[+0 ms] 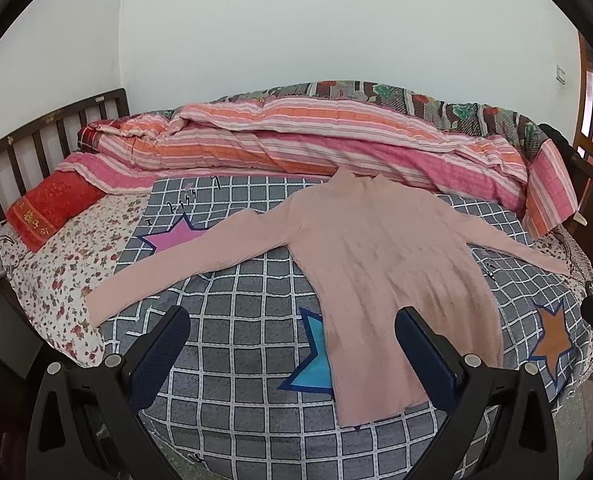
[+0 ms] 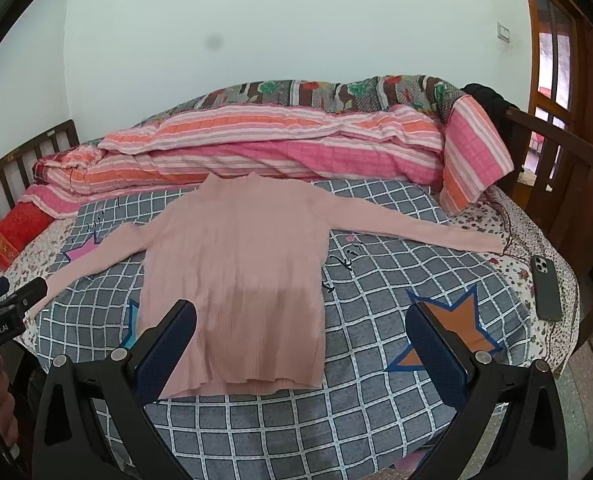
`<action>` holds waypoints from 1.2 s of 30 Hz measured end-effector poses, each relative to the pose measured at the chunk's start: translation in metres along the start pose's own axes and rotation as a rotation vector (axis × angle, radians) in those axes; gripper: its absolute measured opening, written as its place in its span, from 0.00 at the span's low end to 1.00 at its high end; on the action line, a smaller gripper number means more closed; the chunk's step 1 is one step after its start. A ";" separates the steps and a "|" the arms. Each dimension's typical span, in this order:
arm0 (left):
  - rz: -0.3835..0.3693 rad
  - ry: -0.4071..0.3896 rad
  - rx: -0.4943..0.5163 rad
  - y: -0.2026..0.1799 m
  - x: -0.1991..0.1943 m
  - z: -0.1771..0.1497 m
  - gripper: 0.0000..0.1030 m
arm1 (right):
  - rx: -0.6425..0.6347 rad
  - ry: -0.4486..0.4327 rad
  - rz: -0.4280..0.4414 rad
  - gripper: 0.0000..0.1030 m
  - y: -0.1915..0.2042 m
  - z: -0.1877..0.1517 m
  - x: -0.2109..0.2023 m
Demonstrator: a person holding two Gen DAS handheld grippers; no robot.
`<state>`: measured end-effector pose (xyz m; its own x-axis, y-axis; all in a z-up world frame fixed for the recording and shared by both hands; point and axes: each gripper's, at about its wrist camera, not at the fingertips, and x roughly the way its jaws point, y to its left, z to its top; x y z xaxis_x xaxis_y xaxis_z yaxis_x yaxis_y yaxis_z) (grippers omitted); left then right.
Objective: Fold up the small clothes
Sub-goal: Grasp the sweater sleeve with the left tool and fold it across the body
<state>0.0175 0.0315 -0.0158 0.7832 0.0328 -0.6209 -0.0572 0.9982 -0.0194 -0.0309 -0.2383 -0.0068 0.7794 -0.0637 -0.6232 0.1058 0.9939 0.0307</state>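
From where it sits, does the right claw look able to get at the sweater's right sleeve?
Probably yes: the right claw is open, and the sleeve lies flat, uncovered.

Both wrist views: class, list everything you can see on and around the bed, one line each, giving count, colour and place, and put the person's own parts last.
sweater: one, pink, spread flat on the checked blanket, sleeves out to both sides.
checked blanket: one, grey with white grid and coloured stars, across the bed's near half.
striped quilt: one, pink, orange and white, bunched along the far side.
floral sheet: one, white with red flowers, under the blanket.
red pillow: one, by the headboard.
phone: one, dark, on the sheet's right edge.
headboard: one, dark wood slats, left end.
left gripper: fingers open, empty.
right gripper: fingers open, empty.
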 end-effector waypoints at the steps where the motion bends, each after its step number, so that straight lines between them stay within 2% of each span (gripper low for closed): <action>1: 0.001 0.005 -0.002 0.001 0.004 -0.001 1.00 | -0.001 0.004 0.001 0.99 0.001 -0.001 0.004; 10: 0.046 0.063 -0.010 0.023 0.055 -0.013 1.00 | -0.031 0.021 -0.001 0.99 0.013 -0.010 0.043; 14: 0.102 0.075 -0.029 0.040 0.083 -0.025 1.00 | -0.046 0.015 -0.023 0.99 0.018 -0.014 0.061; 17: 0.088 0.114 -0.076 0.056 0.102 -0.031 0.99 | -0.035 0.019 -0.029 0.99 0.021 -0.017 0.076; 21: 0.042 0.162 -0.191 0.091 0.127 -0.039 0.99 | -0.010 0.056 0.000 0.99 0.024 -0.020 0.097; 24: 0.032 0.195 -0.272 0.123 0.145 -0.044 0.99 | -0.006 0.090 0.030 0.95 0.027 -0.021 0.109; 28: 0.025 0.158 -0.420 0.165 0.152 -0.047 0.97 | -0.033 0.108 0.063 0.94 0.036 -0.022 0.126; 31: -0.032 0.128 -0.570 0.202 0.161 -0.049 0.93 | -0.029 0.134 0.113 0.93 0.040 -0.024 0.136; 34: -0.039 0.110 -0.688 0.228 0.172 -0.050 0.91 | -0.032 0.154 0.128 0.93 0.043 -0.025 0.146; 36: -0.041 0.116 -0.759 0.244 0.184 -0.052 0.85 | -0.038 0.163 0.126 0.93 0.045 -0.026 0.152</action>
<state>0.1156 0.2780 -0.1753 0.7264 -0.0510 -0.6853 -0.4714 0.6888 -0.5508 0.0762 -0.2013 -0.1203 0.6747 0.0738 -0.7344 -0.0124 0.9960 0.0886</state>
